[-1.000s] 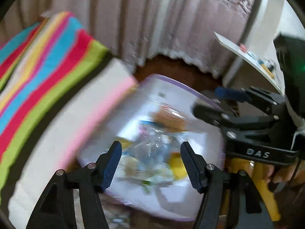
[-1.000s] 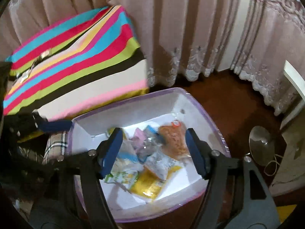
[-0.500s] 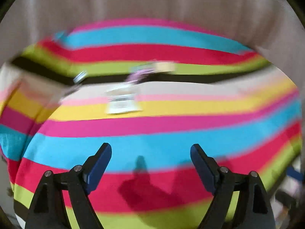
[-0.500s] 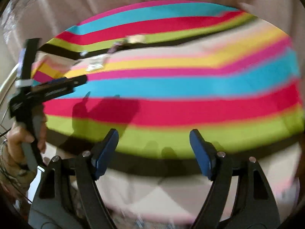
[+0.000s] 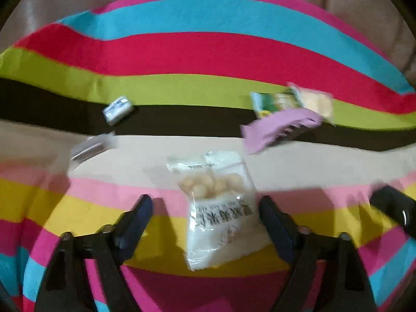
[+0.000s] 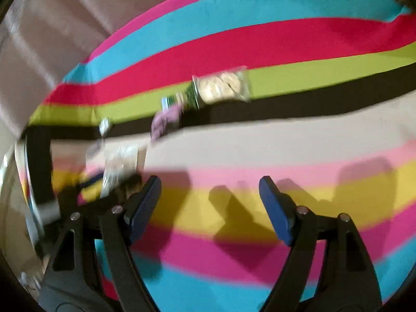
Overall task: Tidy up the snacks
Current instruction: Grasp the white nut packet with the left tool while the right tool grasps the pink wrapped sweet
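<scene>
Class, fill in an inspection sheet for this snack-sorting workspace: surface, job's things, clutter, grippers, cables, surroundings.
Surface: bright striped cloth, wrinkled.
Job's things: clear white packet of round puffs between left gripper fingers, untouched; green cracker packet; lilac packet; small silver-blue packet; clear wrapper.
Clutter: nothing seen.
Grippers: left open; right gripper open over bare cloth.
Cables: nothing seen.
Surroundings: beige curtain behind.

Bare striped cloth lies before the right claw; snack packets sit well beyond.
</scene>
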Demonstrator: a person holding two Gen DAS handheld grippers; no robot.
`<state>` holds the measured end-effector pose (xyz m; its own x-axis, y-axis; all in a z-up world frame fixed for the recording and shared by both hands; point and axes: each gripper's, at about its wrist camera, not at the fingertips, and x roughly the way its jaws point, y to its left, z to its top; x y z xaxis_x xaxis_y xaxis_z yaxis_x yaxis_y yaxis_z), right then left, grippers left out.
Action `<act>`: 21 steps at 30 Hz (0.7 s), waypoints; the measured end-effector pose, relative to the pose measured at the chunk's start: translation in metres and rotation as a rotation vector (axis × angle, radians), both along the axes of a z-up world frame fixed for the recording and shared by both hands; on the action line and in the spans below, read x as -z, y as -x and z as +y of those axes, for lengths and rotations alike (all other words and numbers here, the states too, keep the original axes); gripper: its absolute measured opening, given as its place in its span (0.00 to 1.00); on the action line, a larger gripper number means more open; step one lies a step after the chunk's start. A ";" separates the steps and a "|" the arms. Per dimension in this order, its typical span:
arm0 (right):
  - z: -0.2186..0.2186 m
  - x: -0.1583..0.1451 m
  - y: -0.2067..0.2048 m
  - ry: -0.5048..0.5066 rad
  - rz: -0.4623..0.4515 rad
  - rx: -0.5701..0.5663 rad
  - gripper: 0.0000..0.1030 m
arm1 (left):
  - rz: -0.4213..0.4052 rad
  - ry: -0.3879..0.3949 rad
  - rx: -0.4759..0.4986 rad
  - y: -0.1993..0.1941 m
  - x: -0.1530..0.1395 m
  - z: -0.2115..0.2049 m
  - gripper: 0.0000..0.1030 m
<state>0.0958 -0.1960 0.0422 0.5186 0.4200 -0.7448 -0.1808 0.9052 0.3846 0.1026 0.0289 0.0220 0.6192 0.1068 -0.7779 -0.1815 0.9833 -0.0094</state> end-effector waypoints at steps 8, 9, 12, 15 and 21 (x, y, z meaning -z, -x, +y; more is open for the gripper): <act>0.074 0.021 -0.067 -0.114 0.014 -0.008 0.78 | -0.024 0.041 -0.073 0.015 -0.001 0.040 0.50; 0.087 0.021 -0.070 -0.081 -0.009 -0.014 0.78 | -0.030 0.056 -0.078 0.016 -0.002 0.043 0.52; 0.116 0.022 -0.075 0.078 -0.040 -0.024 0.37 | -0.036 0.075 -0.098 0.014 -0.003 0.048 0.56; 0.111 0.015 -0.059 0.085 -0.058 -0.010 0.26 | -0.040 0.077 -0.120 0.016 -0.004 0.052 0.47; 0.065 -0.008 0.032 0.033 -0.095 -0.039 0.25 | -0.042 0.040 -0.109 0.058 -0.011 0.048 0.43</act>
<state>0.0639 -0.1313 0.0505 0.5717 0.4172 -0.7065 -0.2500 0.9087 0.3343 0.0448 0.0772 0.0334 0.6378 0.1448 -0.7564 -0.2859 0.9565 -0.0580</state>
